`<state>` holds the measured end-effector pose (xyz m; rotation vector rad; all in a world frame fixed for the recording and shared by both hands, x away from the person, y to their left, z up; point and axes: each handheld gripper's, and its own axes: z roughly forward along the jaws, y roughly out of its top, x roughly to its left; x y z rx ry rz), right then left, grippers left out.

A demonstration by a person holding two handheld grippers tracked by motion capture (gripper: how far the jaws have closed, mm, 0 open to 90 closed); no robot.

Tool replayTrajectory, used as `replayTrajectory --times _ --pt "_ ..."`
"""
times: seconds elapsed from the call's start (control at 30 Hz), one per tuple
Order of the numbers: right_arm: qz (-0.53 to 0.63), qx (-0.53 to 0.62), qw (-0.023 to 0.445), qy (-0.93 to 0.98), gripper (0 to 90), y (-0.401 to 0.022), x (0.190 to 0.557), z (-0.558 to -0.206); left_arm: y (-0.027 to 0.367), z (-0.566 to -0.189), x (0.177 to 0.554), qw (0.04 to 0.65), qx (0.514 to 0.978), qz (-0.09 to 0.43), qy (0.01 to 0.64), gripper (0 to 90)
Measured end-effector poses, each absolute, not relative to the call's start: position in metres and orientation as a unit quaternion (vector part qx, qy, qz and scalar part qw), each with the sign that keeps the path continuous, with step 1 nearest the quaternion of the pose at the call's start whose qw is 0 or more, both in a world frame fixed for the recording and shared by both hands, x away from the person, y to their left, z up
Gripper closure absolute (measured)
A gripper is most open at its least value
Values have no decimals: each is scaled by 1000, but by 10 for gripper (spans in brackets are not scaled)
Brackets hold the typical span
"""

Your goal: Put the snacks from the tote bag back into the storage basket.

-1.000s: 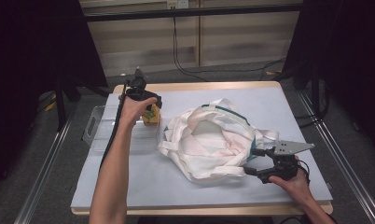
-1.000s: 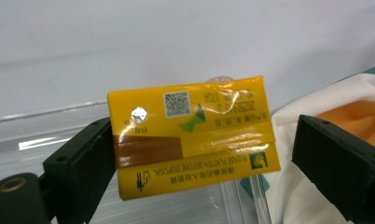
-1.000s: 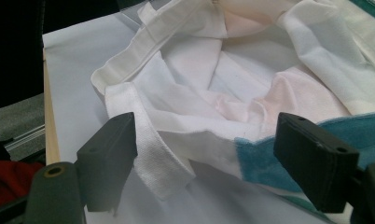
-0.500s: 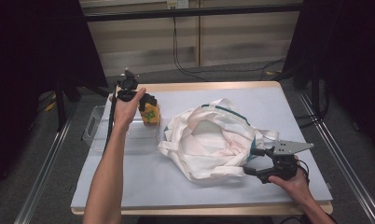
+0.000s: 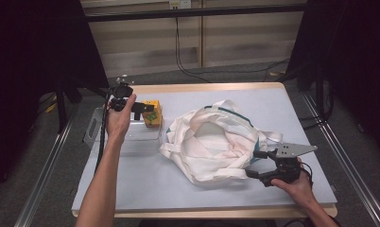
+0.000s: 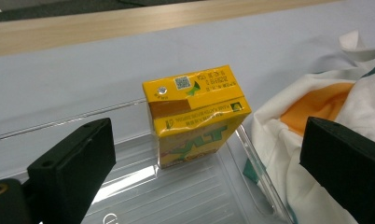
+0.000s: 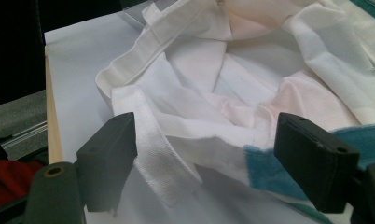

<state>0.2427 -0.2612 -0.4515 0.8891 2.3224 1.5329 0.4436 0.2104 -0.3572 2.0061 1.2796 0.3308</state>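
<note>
— Where is your left gripper (image 5: 142, 109) right now?

— At about ten o'clock on the counter (image 5: 131, 184), just short of the yellow carton (image 5: 152, 113). Its jaws are spread wide and clamp nothing; in the left gripper view the carton (image 6: 195, 114) stands between them but farther out, touching neither.

— And the carton itself?

— It stands upright in the far right corner of the clear plastic tray (image 5: 131, 137), printed top facing up. The tray (image 6: 185, 196) lies at nine o'clock on the counter, and the carton sits just beside the white cloth bag (image 5: 216, 142).

— What about the bag?

— It lies crumpled at the middle of the counter, mouth open upward, with teal trim and a faint orange patch on the cloth (image 6: 316, 102).

— Your right gripper (image 5: 256, 163)?

— At four o'clock, at the bag's near right edge. Its jaws are parted too; in the right gripper view the bag's rim and a white strap (image 7: 153, 154) lie between them, and I cannot tell whether either jaw touches the cloth.
</note>
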Motion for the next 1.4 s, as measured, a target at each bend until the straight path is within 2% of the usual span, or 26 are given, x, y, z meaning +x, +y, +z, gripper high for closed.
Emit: replayTrajectory --times 0.27,0.6,0.9,1.0,1.4 --pt "518 299 117 793 206 -257 242 -449 223 -356 420 391 782 127 469 31" --pt "520 304 120 789 206 -260 242 -448 231 -356 397 378 795 139 454 30" --pt "519 306 122 789 205 -260 242 -448 236 -366 373 399 785 155 448 36" --pt "520 307 122 788 206 -261 241 -448 237 -369 362 427 768 159 450 36" --pt "520 304 123 789 206 -261 240 -448 246 -381 320 446 767 180 426 31"
